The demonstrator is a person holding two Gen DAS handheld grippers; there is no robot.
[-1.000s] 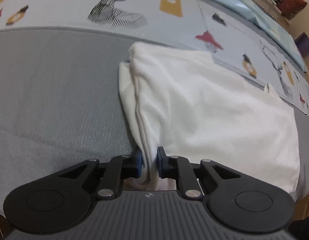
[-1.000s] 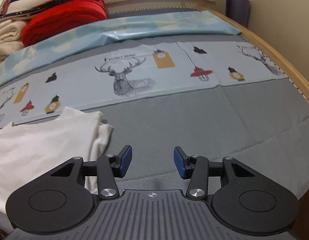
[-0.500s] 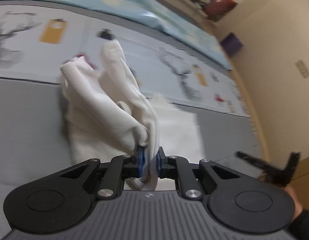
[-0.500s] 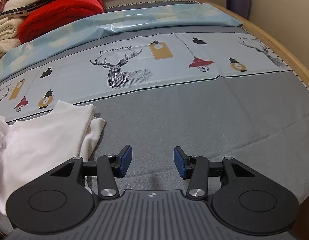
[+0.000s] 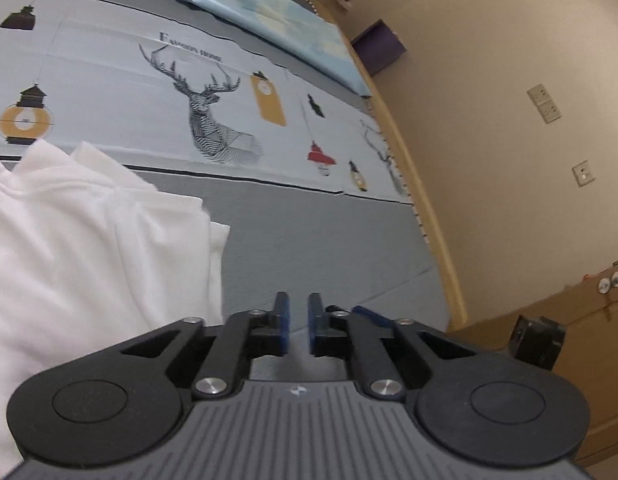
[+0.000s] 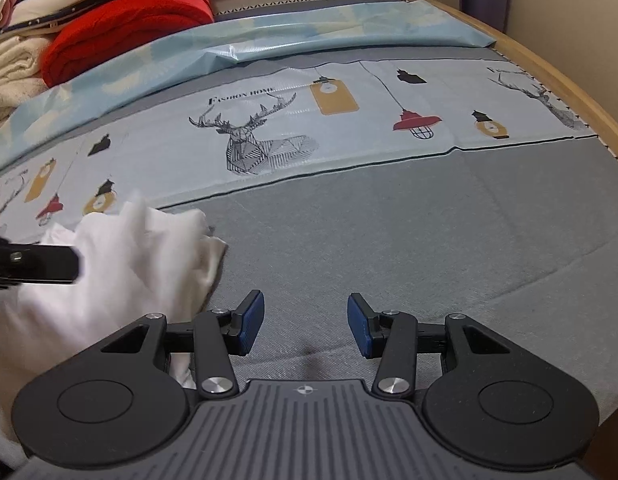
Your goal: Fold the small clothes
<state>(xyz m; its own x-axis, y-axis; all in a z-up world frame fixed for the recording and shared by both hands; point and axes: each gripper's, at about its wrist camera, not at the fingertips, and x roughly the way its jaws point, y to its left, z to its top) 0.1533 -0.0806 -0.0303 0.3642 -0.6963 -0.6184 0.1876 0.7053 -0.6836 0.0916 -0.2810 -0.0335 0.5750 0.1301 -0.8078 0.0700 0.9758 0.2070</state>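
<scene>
A white garment (image 5: 89, 240) lies bunched in folds on the grey bed cover (image 5: 329, 248), filling the left of the left wrist view. My left gripper (image 5: 297, 312) hangs just to the right of its edge. Its jaws are opening, with a narrow gap and nothing between the blue pads. In the right wrist view the same white garment (image 6: 129, 264) sits at the lower left, with a black part of the left gripper (image 6: 33, 266) over it. My right gripper (image 6: 305, 320) stands open above bare grey cover, right of the garment, holding nothing.
A pale printed sheet with deer and lanterns (image 6: 269, 136) runs behind the grey area, with a light-blue sheet (image 6: 269, 44) beyond it. A red blanket (image 6: 129, 36) and stacked clothes (image 6: 13, 68) sit at the back left. The wooden bed edge (image 6: 569, 92) and a wall close the right side.
The left gripper carried a fold of the white garment to the right, let it go and now stands free of it. The garment lies more bunched. The right gripper stayed put.
</scene>
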